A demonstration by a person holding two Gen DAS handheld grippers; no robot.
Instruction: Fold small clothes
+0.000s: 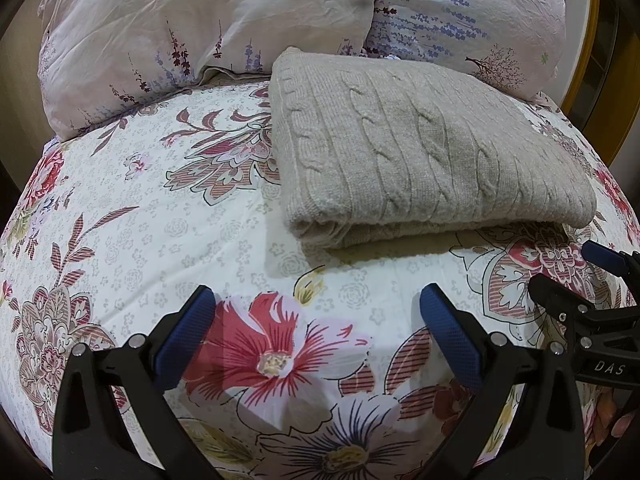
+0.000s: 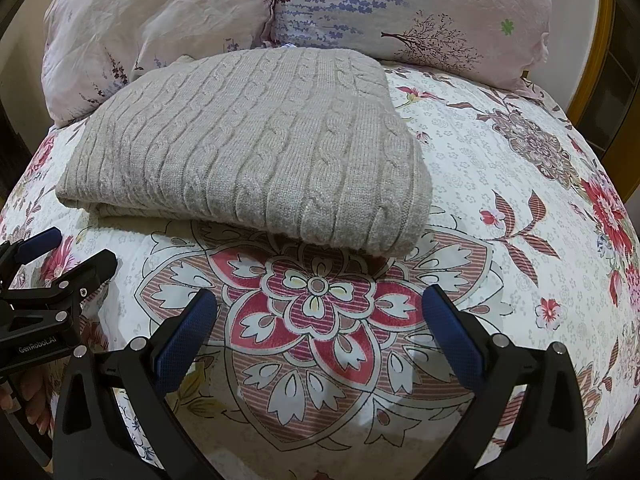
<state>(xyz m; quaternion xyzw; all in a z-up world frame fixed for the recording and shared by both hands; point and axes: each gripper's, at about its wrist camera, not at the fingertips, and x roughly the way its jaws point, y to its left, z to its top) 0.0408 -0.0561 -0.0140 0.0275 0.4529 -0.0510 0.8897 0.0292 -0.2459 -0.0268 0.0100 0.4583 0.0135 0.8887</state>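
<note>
Two sets of tongs hung spread apart and empty just in front of the folded sweater (image 1: 420,152), the left tongs (image 1: 316,320) and the right tongs (image 2: 320,320) side by side over the floral bed cover (image 1: 160,240). That sweater lay as a neat rectangle, its far edge close to the pillows (image 1: 200,32), likely so the folding looked finished and nothing needed holding.

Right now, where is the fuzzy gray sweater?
The folded sweater lies on the flowery bedspread, just in front of the pillows, ahead of both open tongs.
</note>
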